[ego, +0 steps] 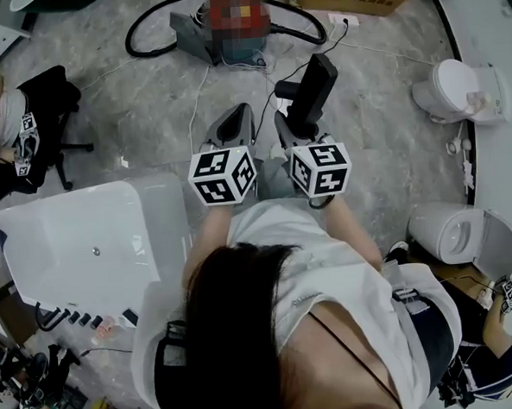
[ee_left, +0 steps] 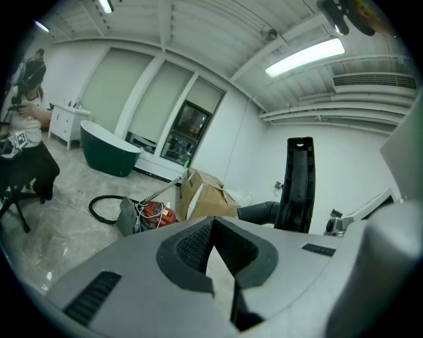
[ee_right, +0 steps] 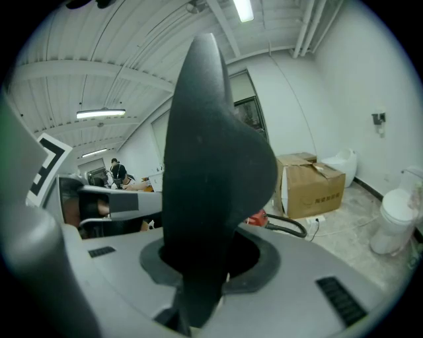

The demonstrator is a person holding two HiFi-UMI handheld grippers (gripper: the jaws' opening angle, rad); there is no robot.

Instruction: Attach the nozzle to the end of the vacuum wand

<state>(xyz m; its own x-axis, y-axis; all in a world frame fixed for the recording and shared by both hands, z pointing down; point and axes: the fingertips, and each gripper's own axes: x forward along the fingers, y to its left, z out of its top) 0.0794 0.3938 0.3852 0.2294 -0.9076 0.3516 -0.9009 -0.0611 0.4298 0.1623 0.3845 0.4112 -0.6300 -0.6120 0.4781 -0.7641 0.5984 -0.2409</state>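
- Nozzle (ego: 311,92): black, upper centre of the head view, pinched between the right gripper (ego: 293,128) fingers.
- Left gripper (ego: 236,121): fingers pressed together, nothing held.
- Vacuum wand (ee_left: 160,191): propped by the vacuum canister (ee_left: 153,212), left of centre in the left gripper view, well apart from the nozzle.
- Handling: steady the wand with the left gripper, line the nozzle socket up with the wand end, and push straight on.

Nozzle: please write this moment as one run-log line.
right gripper: shut on nozzle | left gripper: shut, empty | nozzle: no wand attached
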